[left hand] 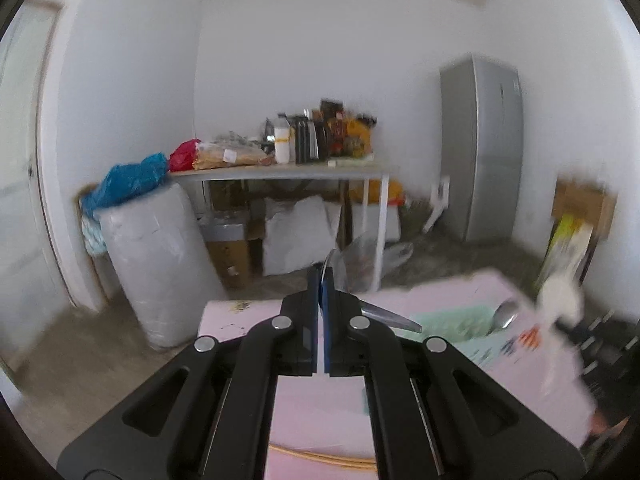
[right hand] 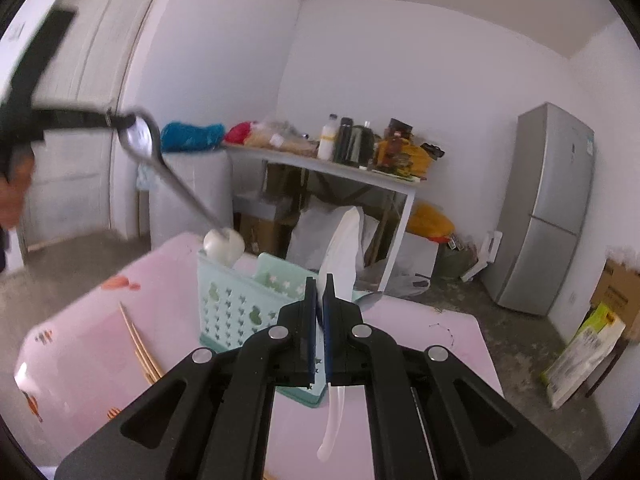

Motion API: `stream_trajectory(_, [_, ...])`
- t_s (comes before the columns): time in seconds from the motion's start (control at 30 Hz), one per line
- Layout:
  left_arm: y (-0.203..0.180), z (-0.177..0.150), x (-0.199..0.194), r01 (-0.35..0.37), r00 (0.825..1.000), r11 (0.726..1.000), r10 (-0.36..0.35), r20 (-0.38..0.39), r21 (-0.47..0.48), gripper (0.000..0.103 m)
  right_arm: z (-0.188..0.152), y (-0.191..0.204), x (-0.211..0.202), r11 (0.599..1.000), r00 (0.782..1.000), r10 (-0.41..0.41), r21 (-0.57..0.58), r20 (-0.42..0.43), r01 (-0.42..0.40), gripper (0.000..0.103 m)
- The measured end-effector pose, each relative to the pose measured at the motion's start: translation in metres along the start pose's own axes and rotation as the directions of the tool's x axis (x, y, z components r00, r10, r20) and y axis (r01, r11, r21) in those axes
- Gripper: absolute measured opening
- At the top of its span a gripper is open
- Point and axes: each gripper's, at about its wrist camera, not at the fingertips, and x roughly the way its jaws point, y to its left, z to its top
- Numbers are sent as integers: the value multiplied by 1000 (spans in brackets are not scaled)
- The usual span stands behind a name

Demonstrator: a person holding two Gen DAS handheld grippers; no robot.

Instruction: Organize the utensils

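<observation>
Left gripper (left hand: 322,280) pinches a metal spoon (left hand: 390,316); right gripper (right hand: 320,284) pinches a white plastic spoon (right hand: 340,248). Both are raised above the pink table (right hand: 80,340), near the green basket (right hand: 232,300) at its far edge.

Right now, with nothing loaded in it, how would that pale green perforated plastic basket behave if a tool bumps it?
The pale green perforated plastic basket looks thin-walled and full of cut-outs, so probably light and easy to shove. It stands on the smooth pink tablecloth, so it would likely slide. Upright and fairly tall, it might tip if hit near the rim.
</observation>
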Motion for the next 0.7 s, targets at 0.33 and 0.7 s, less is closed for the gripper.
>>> stream_trajectory(0.33, [-38, -8, 58, 102, 985, 992, -90, -144, 76, 9, 4, -34, -8, 982, 997, 69, 174, 38, -75, 3])
stream_trajectory(0.7, [-13, -33, 75, 149, 967, 978, -174, -185, -143, 37, 33, -85, -6, 864, 943, 245, 392, 223, -317, 3])
